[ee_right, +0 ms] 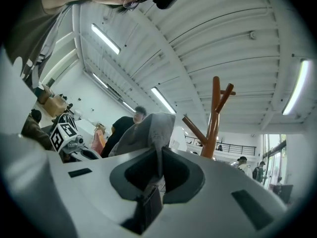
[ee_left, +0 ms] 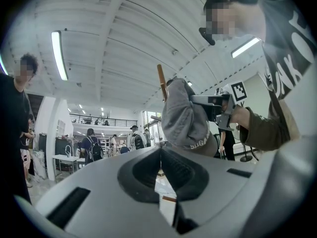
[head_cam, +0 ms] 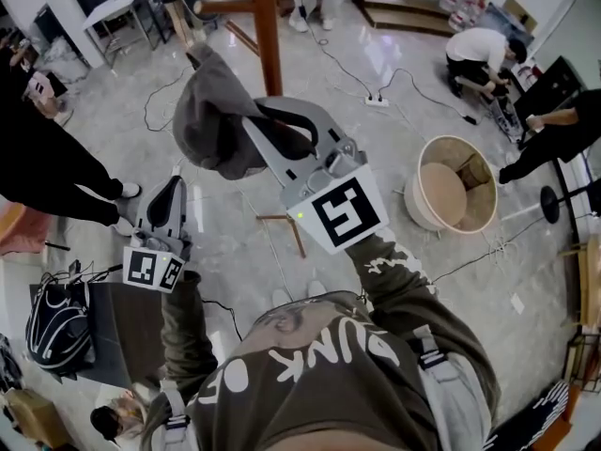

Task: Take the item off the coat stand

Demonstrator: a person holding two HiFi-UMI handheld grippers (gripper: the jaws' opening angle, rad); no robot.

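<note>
A grey cap [head_cam: 214, 125] hangs in the air just left of the brown wooden coat stand [head_cam: 268, 26]. My right gripper [head_cam: 269, 120] is shut on its edge; in the right gripper view the grey cloth [ee_right: 148, 130] rises from between the closed jaws, apart from the stand [ee_right: 214, 115]. My left gripper [head_cam: 167, 194] hangs lower at the left, shut, with nothing in it. The left gripper view looks up past its closed jaws at the cap [ee_left: 185, 120], the right gripper [ee_left: 214, 105] and the tip of the stand [ee_left: 162, 82].
A round wooden tub [head_cam: 457, 195] stands on the floor to the right. Cables and a power strip [head_cam: 377, 101] lie near the stand. One person crouches at the back right [head_cam: 479, 53], another in black stands at the left [head_cam: 47, 167]. A black backpack [head_cam: 56, 322] lies at lower left.
</note>
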